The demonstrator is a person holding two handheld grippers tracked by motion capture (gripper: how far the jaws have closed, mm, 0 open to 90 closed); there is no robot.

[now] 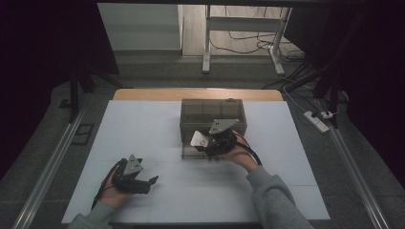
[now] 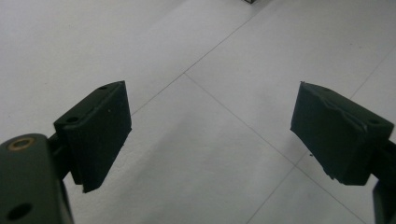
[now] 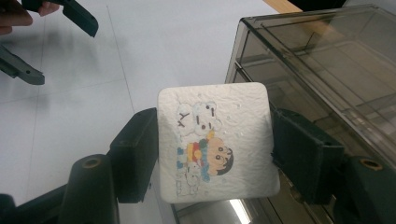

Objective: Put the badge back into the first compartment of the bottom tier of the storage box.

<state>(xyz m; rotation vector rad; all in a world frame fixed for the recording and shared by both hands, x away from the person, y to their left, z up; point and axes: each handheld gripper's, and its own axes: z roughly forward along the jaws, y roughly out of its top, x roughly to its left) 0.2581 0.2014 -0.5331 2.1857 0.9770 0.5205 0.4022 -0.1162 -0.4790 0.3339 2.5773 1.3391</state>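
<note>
1. Overhead, the right gripper (image 1: 204, 143) carries a white tissue pack (image 1: 198, 139) at the near edge of the smoky clear box (image 1: 213, 114); the left gripper (image 1: 143, 183) idles well apart on the white table (image 1: 157, 129).
2. Left gripper view: jaws wide apart, nothing between them, bare table below.
3. Right gripper view: pads clamp both side edges of the tissue pack (image 3: 215, 142), cartoon print up. The box (image 3: 322, 70) lies just ahead and right, so this hand is plainly nearer.

A white tissue pack (image 3: 217, 142) bears a colourful cartoon print; the box (image 3: 327, 60) is smoky transparent grey.
</note>
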